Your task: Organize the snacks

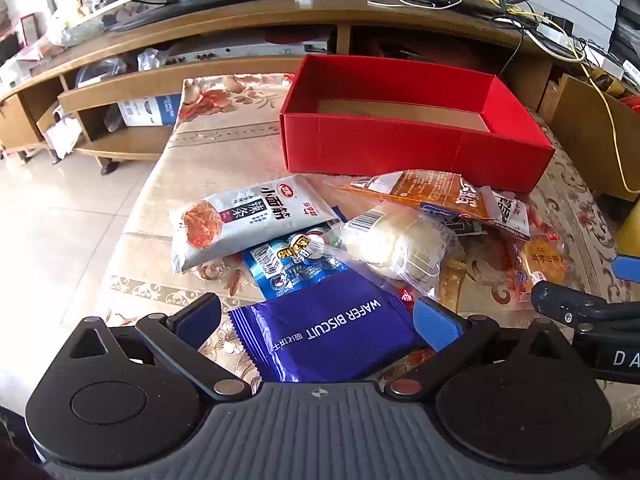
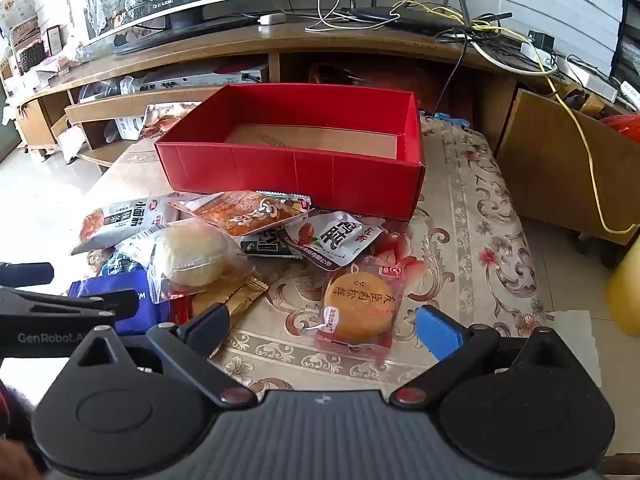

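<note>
Both grippers, left gripper (image 1: 316, 320) and right gripper (image 2: 322, 326), hang wide apart, holding nothing. Snacks lie heaped before the empty red box (image 1: 400, 148); take the wafer biscuit pack (image 1: 332, 332) by its edge.

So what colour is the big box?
Red box, brown cardboard inside; clearest in the right wrist view.

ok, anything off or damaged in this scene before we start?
Nothing damaged or spilled. The red box sits empty while the snacks lie heaped in front of it, overlapping: the wafer biscuit pack under the bun. Only the round pastry lies apart.
</note>
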A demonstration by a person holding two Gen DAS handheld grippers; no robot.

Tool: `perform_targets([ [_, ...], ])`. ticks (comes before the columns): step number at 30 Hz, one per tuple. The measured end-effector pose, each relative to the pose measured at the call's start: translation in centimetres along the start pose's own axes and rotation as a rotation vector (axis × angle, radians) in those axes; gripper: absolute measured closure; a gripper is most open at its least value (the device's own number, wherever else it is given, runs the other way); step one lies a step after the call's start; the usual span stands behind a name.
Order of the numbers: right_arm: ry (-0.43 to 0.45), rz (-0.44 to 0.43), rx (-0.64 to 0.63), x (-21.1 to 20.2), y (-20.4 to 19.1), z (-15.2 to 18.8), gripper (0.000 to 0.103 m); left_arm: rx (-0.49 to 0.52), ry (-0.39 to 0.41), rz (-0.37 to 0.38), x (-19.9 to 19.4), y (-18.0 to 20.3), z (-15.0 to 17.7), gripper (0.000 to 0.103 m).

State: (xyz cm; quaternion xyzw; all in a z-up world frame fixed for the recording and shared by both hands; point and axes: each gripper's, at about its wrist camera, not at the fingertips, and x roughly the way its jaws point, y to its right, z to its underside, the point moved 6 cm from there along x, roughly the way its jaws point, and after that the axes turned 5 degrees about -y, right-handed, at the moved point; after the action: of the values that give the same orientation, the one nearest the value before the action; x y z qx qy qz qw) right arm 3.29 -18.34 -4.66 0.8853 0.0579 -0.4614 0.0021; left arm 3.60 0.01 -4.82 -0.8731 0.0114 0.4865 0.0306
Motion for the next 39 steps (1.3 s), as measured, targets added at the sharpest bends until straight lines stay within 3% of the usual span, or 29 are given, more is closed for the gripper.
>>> perform_targets([
  [39,-0.027,0.002,-0.01,0.6,-0.1,0.2,0.006,0.022,-0.006,0.005,0.2,0.5,0.3,0.0],
])
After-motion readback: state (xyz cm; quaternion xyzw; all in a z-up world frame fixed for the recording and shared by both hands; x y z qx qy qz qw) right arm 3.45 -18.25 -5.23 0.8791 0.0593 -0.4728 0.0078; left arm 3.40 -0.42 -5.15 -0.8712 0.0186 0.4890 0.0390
